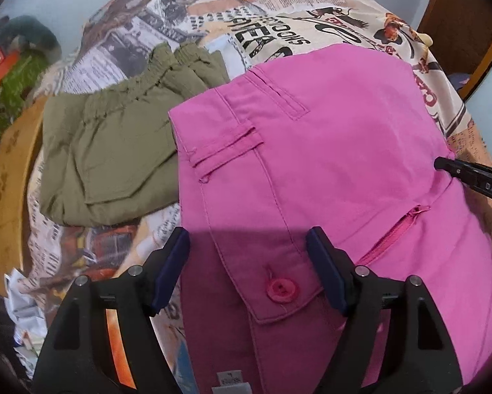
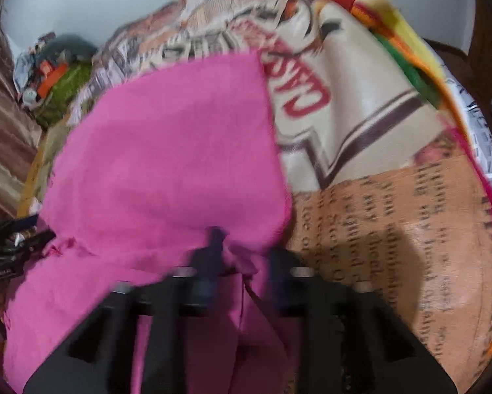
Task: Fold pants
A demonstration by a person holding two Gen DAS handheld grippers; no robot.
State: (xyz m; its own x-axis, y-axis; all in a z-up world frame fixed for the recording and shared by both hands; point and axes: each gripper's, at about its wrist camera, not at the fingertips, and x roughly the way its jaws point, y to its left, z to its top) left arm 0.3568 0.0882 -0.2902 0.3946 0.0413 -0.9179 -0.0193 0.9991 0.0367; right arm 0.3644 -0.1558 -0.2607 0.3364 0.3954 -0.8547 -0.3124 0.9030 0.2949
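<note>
Pink pants (image 1: 311,170) lie spread on the newspaper-print bedspread (image 1: 279,26), waistband button between the parted fingers of the left claw (image 1: 247,246) (released). Right claw (image 2: 242,246), blurred, has pink fabric bunched between its fingers; grip undeterminable.

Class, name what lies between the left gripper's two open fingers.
The pink pants, its buttoned flap with the button, lie between the left gripper fingers, in the left wrist view.

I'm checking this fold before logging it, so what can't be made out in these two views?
- Right gripper: right wrist view is motion-blurred, so its grip on the pink pants is unclear.
- Pant legs: cut off by the lower edge in both views.
- Green pants: right part hidden under the pink pants in the left wrist view.
- Label near the left gripper: too small to read.
</note>
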